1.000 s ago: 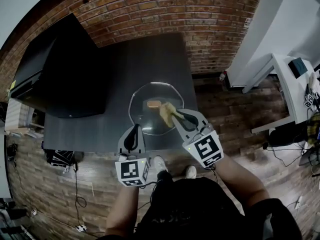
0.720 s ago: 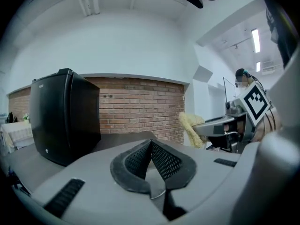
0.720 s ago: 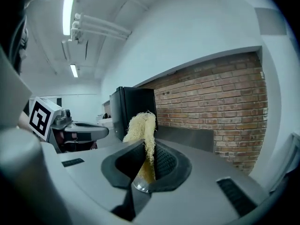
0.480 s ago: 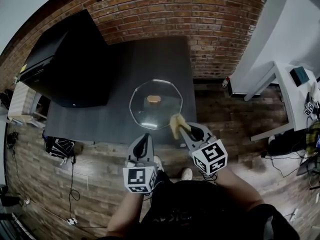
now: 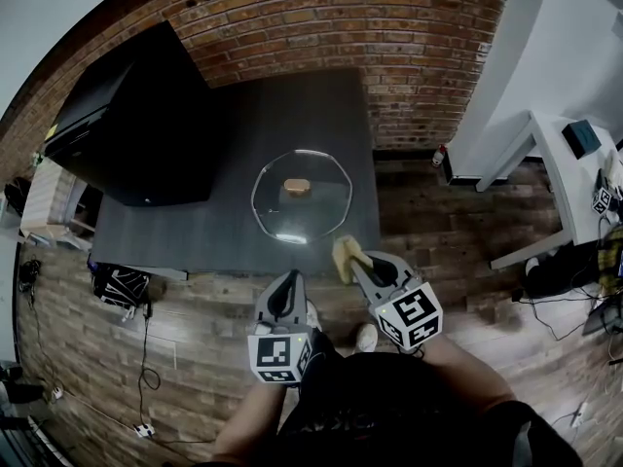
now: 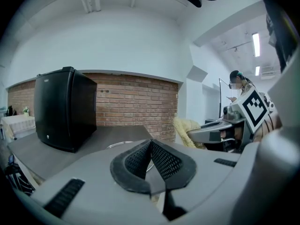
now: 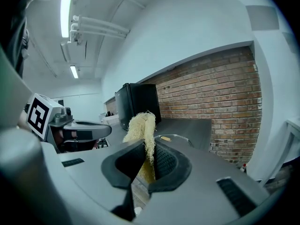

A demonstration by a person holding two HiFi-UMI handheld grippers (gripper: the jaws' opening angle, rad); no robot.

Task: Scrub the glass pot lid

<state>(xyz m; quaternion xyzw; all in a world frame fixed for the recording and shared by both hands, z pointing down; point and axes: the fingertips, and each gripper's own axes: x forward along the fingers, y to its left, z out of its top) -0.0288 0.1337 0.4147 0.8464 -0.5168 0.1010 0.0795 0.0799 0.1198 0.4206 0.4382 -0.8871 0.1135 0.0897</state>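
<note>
The glass pot lid [image 5: 301, 208] lies flat on the grey table [image 5: 185, 236], a tan wooden knob [image 5: 297, 188] at its middle. Both grippers are held off the table's near edge, over the wooden floor. My right gripper [image 5: 346, 257] is shut on a pale yellow loofah scrubber [image 5: 343, 257], which sticks up between its pads [image 7: 161, 161]; in the right gripper view the scrubber [image 7: 141, 131] stands in front of the lid's rim [image 7: 176, 137]. My left gripper [image 5: 285, 282] is shut and holds nothing [image 6: 150, 156].
A black box-shaped appliance [image 5: 131, 125] stands on the table's left part. A brick wall [image 5: 350, 17] runs behind the table. White furniture [image 5: 555, 144] stands to the right. Cables [image 5: 146, 377] lie on the floor at the left.
Both grippers have drawn back from the lid toward me, off the table edge. The scrubber, which rested on the lid a second ago, has come away with the right gripper.
</note>
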